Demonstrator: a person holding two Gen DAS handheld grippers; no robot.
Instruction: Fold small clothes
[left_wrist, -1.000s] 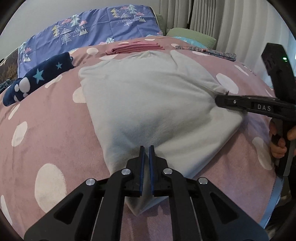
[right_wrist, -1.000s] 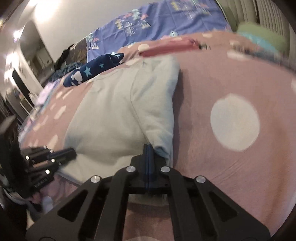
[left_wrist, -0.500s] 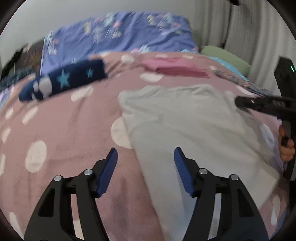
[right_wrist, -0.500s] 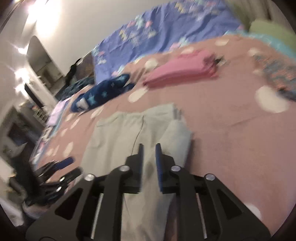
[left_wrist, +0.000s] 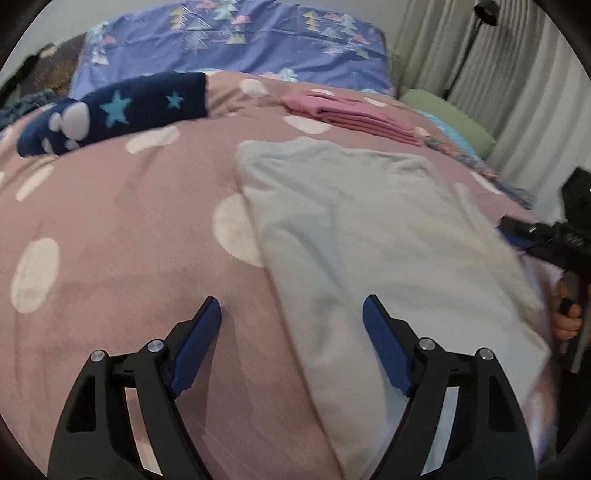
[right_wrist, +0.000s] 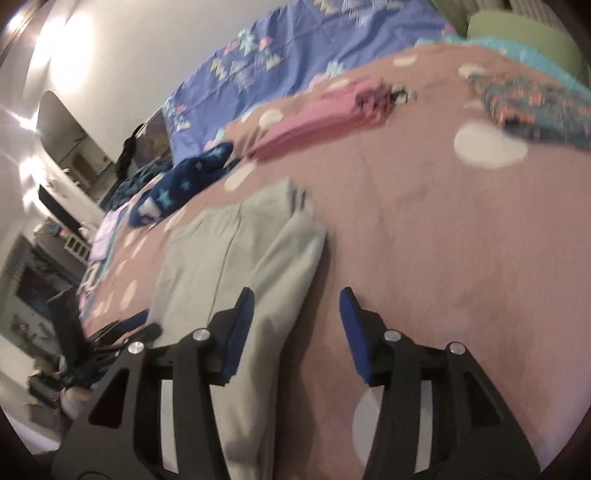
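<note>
On pink spotted blanket (left_wrist: 110, 295), grey garment (left_wrist: 369, 240) lies flat, part-folded. Left gripper (left_wrist: 291, 325) jaws opening, straddling garment's left edge, nothing pinched. Right gripper (right_wrist: 297, 314) jaws opening, empty, over right edge. Next pinch best taken at edge only, blanket pile avoided.

Home bedroom: blanketed bed (left_wrist: 110, 258), curtains (left_wrist: 517, 92)

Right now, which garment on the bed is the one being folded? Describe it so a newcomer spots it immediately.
Start from the pink blanket with white dots covering the bed. In its middle, nearest the camera, lies the pale grey garment, spread flat. It is the only plain light piece: the folded pink stack and the navy star-print item lie farther back.
</note>
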